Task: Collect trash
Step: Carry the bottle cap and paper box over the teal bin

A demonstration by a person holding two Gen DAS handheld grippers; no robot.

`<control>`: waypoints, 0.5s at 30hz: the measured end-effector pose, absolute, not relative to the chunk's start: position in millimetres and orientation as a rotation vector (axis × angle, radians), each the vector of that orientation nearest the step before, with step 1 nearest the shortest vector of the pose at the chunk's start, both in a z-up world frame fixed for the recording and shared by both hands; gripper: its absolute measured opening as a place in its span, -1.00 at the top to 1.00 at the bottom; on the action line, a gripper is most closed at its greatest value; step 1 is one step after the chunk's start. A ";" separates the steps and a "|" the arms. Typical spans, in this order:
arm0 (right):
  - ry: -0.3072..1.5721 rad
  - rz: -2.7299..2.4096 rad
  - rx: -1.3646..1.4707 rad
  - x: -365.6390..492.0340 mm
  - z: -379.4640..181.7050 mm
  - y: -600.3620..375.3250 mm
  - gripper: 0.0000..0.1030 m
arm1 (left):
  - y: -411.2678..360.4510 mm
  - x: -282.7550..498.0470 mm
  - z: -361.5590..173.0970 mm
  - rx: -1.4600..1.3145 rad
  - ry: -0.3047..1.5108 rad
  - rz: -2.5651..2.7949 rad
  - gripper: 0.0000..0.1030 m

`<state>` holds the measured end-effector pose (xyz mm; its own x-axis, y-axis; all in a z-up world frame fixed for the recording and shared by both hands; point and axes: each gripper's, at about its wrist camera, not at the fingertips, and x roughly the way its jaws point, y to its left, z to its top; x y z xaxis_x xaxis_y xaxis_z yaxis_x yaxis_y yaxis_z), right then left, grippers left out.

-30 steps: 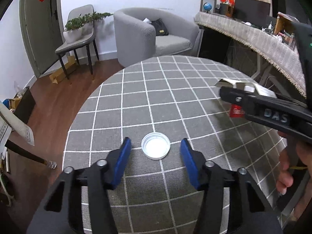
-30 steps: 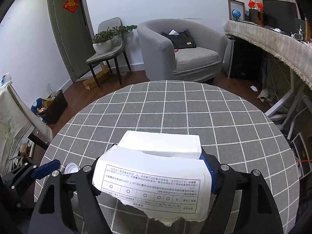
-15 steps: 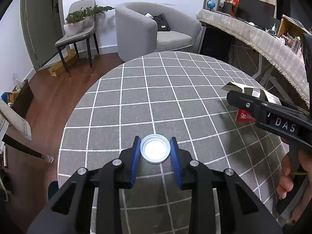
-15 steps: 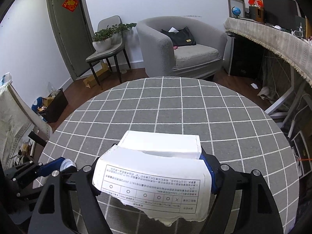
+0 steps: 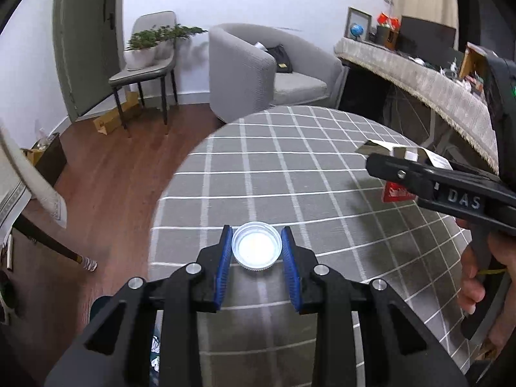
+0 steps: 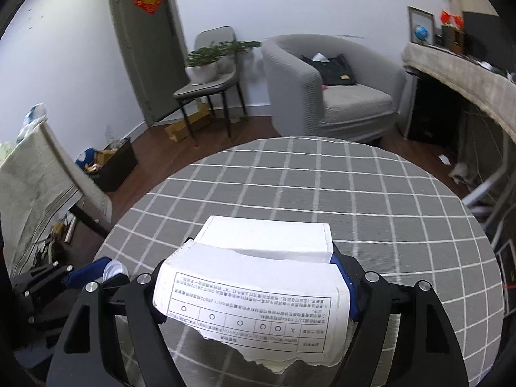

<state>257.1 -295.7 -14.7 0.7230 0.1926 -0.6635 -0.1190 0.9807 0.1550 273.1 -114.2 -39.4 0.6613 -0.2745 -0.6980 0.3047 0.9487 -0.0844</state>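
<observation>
The left gripper [image 5: 256,250] had its two blue fingers [image 5: 224,266] closed in against opposite sides of a white bottle cap [image 5: 256,249], which sat open side up right between the fingertips; the pads appeared to press on its ribbed rim, having just been closing onto it. In the left wrist view the cap seemed to hang a little above the grey checked tabletop [image 5: 290,167], though whether it had fully cleared the cloth could not be told for certain. The right gripper [image 6: 258,277] stood fairly wide, its fingers [image 6: 346,282] spanning a torn white cardboard box [image 6: 258,290] with a printed table on its flap; the box filled the whole gap between the fingers and was carried above the tabletop. Seen from the right wrist, the left gripper and its cap lay low and to the left of the right fingers, near the tabletop's edge. The step in hand looked like the pick-up of the cap, with both pieces of trash now gripped. No bin showed plainly in either view, so the next move would call for carrying both items away from the tabletop to wherever the trash goes, keeping the thin grip on the cap's rim steady, since a shallow cap could slip or tip out between the pads.
</observation>
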 end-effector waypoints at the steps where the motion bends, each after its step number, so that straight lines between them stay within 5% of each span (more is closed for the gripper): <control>1: 0.741 0.179 0.098 256.0 -13.2 -290.6 -0.50 | -108.9 272.6 -38.2 0.036 0.780 -0.320 0.37; 15: 0.721 0.328 0.051 255.1 -13.2 -222.7 -0.50 | -35.5 256.7 -38.6 0.032 0.741 -0.192 0.37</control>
<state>255.1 -222.7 -13.2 0.7022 0.3117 -0.6401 -0.2768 0.9479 0.1578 256.7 -35.5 -38.6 0.7212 -0.1629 -0.6733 0.1854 0.9819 -0.0390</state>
